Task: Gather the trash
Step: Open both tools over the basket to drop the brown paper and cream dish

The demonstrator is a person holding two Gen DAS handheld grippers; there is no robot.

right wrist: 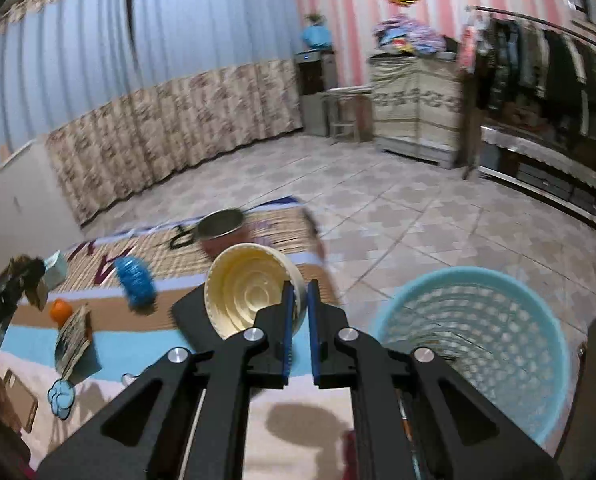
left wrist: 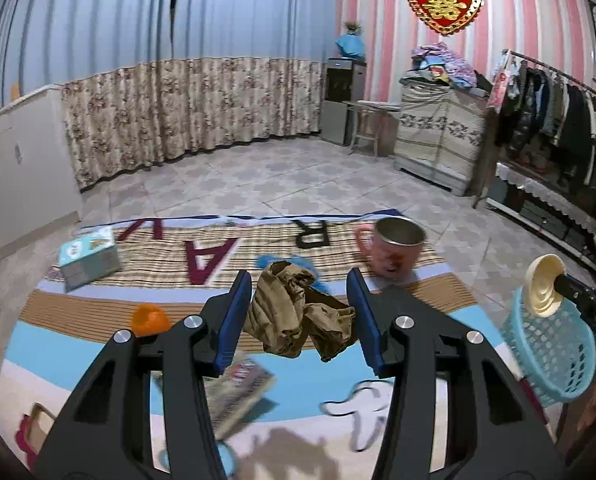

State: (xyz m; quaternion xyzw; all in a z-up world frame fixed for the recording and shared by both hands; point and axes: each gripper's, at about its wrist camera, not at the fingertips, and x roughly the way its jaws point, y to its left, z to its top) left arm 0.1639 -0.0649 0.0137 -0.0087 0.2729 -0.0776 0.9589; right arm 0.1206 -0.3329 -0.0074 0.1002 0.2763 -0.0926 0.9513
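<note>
Right gripper point(right wrist: 298, 308): clamped on cream bowl point(right wrist: 250, 288) rim, basket point(right wrist: 474, 344) just right, likely for dumping. Left gripper point(left wrist: 298, 320): half-open, gripping brown wad point(left wrist: 294, 312).

One crumpled brown paper wad point(left wrist: 298, 312), one cream plastic lid point(right wrist: 254, 288), one light-blue mesh basket point(right wrist: 478, 344), one pink metal-lined mug point(left wrist: 394, 246), one orange ball point(left wrist: 150, 318), one tissue box point(left wrist: 88, 258), one blue scrubber point(right wrist: 135, 282) and one magazine point(right wrist: 72, 340) are counted.
</note>
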